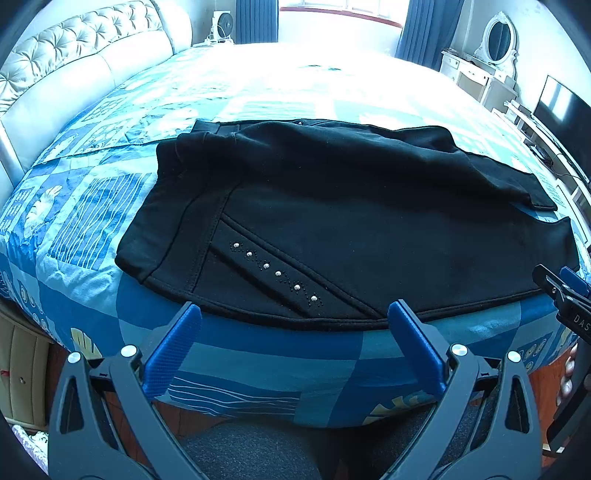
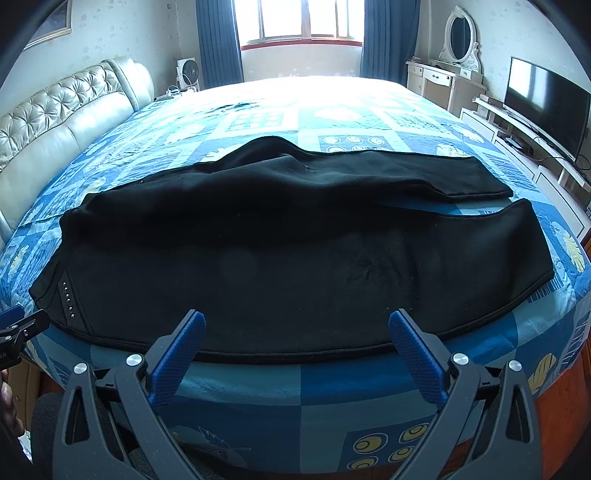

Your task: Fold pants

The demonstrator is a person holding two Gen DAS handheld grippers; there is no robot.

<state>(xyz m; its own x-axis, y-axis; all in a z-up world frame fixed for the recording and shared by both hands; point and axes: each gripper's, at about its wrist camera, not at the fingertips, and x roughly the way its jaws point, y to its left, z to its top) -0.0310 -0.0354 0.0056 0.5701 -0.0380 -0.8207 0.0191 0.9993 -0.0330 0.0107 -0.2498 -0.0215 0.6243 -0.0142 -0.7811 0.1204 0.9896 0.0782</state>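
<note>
Black pants point(image 1: 332, 221) lie flat along the near edge of the bed, waistband to the left, legs to the right. A studded pocket seam point(image 1: 277, 273) shows near the waist. In the right wrist view the pants point(image 2: 295, 266) span the bed, with both leg ends at the right, one behind the other. My left gripper point(image 1: 293, 314) is open, just short of the pants' near edge by the pocket. My right gripper point(image 2: 295, 325) is open, its fingertips over the near edge of the front leg. Each gripper shows at the other view's edge.
The bed point(image 2: 332, 387) has a blue patterned cover and a tufted headboard point(image 2: 55, 122) on the left. A dresser with mirror point(image 2: 454, 74) and a TV point(image 2: 543, 96) stand at the right. A window with blue curtains point(image 2: 303, 22) is at the back.
</note>
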